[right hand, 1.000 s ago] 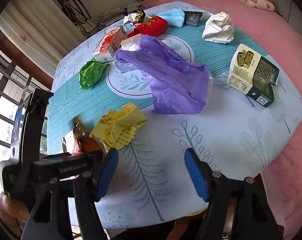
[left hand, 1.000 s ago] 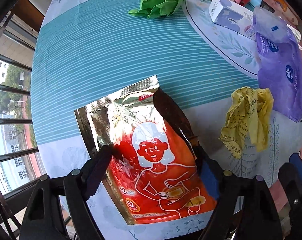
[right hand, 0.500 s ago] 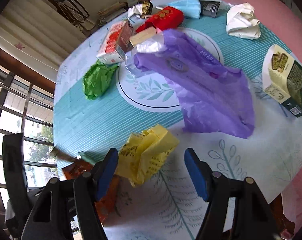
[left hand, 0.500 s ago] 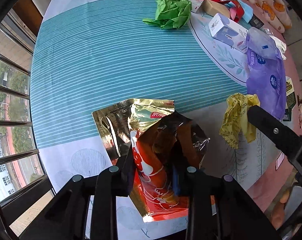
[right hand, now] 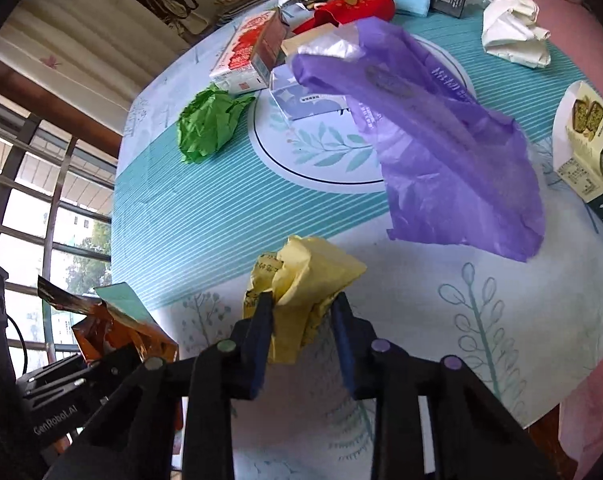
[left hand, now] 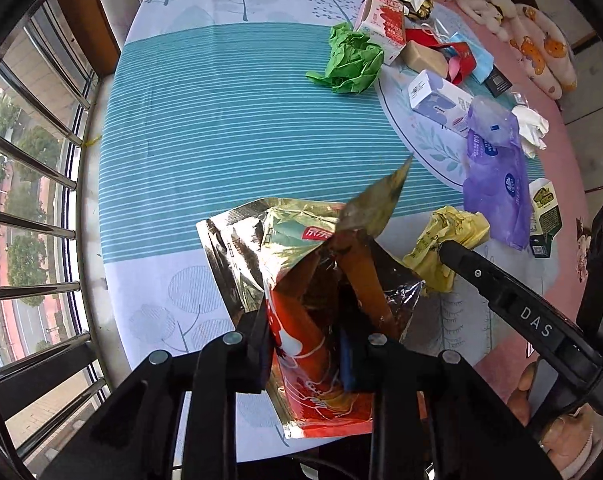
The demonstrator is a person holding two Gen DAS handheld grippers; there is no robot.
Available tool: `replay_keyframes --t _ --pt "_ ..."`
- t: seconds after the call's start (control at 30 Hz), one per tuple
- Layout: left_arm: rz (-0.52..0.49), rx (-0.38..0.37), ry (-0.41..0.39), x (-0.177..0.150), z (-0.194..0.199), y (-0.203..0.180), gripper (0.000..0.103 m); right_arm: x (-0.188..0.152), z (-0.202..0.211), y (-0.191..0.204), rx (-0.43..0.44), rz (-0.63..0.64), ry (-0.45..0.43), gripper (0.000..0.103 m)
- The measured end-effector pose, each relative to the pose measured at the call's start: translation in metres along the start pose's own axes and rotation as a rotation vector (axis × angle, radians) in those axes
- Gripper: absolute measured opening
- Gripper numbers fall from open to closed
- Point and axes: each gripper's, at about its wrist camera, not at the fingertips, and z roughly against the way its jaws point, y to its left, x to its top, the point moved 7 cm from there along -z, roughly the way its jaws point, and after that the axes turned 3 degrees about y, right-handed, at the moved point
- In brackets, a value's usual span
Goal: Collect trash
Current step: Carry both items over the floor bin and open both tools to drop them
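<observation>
While the left gripper (left hand: 305, 344) pinches the crumpled red-and-gold foil snack bag (left hand: 321, 280) at the table's six-o'clock edge, its jaws have narrowed to a tight clamp. At about three o'clock from it, the right gripper (right hand: 301, 316) has just been closing, and its pads now press the crumpled yellow paper wad (right hand: 301, 276) lying on the patterned tablecloth (right hand: 441, 320).

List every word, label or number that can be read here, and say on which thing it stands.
"DAS": on the right gripper, side of its arm, left wrist view.
"GenRobot.AI": on the left gripper, right wrist view.
Print on the red snack bag, yellow paper, purple bag and cartons: too small or blurred.
</observation>
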Motion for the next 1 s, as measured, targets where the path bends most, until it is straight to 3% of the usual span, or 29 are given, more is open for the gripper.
replay_keyframes --t 0.17,0.53,0.8,1.0 --pt "0.000 -0.006 -0.053 -0.024 0.016 -0.016 0.023 -0.012 0.032 -0.006 0.029 0.073 -0.021 0.028" --pt "0.048 -0.002 -0.200 -0.120 0.061 -0.114 0.023 -0.064 0.113 -0.044 0.071 0.341 -0.055 0.028" --pt "0.090 0.043 -0.231 -0.209 0.055 -0.169 0.023 -0.113 0.150 -0.106 0.074 0.412 -0.026 0.028" --pt "0.089 0.097 -0.178 -0.253 0.036 -0.184 0.023 -0.146 0.148 -0.137 0.094 0.395 0.030 0.028"
